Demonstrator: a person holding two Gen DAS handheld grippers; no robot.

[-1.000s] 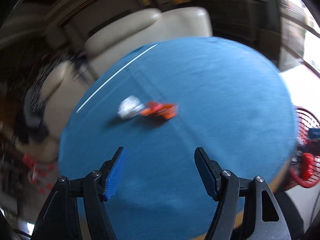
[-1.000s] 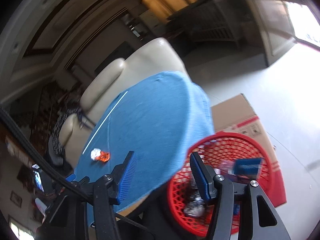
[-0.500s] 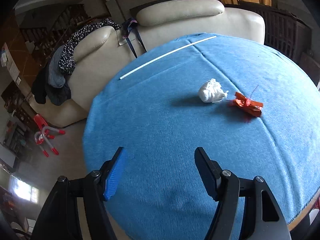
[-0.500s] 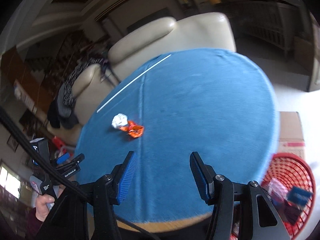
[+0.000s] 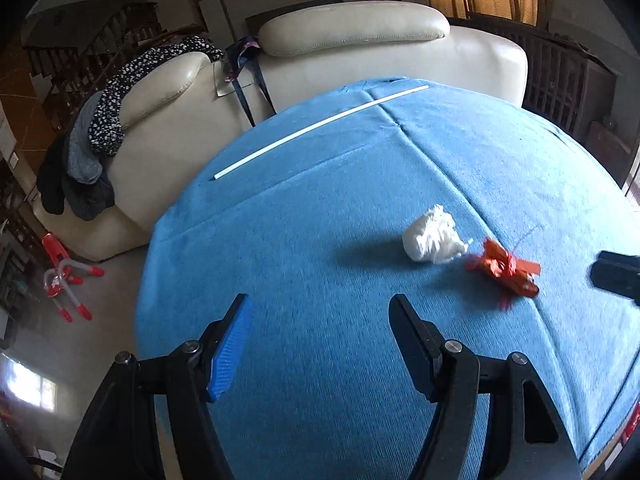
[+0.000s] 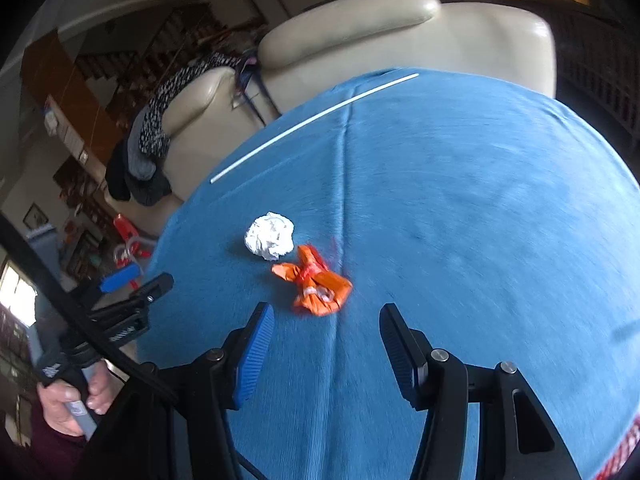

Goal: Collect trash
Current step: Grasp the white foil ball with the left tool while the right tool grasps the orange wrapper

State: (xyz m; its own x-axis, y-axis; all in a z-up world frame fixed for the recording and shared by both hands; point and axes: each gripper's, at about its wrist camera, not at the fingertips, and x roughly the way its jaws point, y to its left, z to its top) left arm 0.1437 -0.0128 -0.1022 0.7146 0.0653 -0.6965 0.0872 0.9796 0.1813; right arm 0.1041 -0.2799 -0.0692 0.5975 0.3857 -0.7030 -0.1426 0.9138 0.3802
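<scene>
A crumpled white paper ball (image 5: 432, 239) and a crumpled orange wrapper (image 5: 505, 269) lie side by side on the round table with a blue cloth (image 5: 320, 400). My left gripper (image 5: 320, 328) is open and empty, short of the ball, which lies ahead to the right. My right gripper (image 6: 326, 338) is open and empty, just short of the orange wrapper (image 6: 316, 282); the paper ball (image 6: 270, 235) lies beyond it to the left. The left gripper (image 6: 132, 286) also shows at the left of the right wrist view.
A thin white stick (image 5: 320, 124) lies across the far side of the cloth. Cream leather armchairs (image 5: 352, 52) stand behind the table, with clothes (image 5: 104, 120) draped over one. A red and white toy (image 5: 64, 280) lies on the floor at the left.
Both grippers have swung from the table edge and the red basket toward the trash. The right gripper has come close to the orange wrapper. Both stay open.
</scene>
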